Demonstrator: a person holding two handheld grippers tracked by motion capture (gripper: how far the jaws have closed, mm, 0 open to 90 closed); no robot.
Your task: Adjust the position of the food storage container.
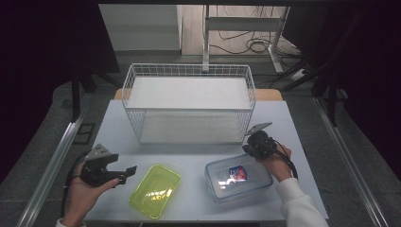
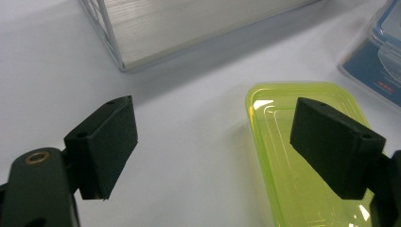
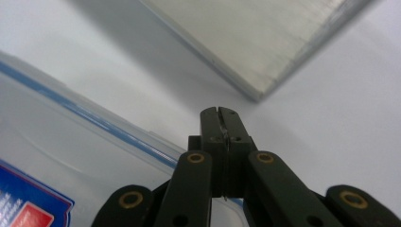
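Observation:
A yellow-green translucent tray point(image 1: 154, 190) lies on the white table near its front edge, left of centre. To its right rests a clear plastic box point(image 1: 238, 177) with a blue-edged lid and a red and blue label. My left gripper point(image 1: 126, 173) hovers just left of the tray, jaws wide apart and holding nothing; in its own view the pads point(image 2: 106, 144) frame the tray point(image 2: 302, 156) and bare table. My right gripper point(image 1: 249, 145) is at the box's far right corner, jaws pressed together with nothing between them point(image 3: 221, 118), just above the box lid point(image 3: 71, 156).
A white wire basket point(image 1: 189, 101) with a flat shelf stands at the middle back of the table point(image 1: 118, 123). Its near corner point(image 3: 257, 92) lies just ahead of my right gripper. Desk legs and cables are on the floor beyond.

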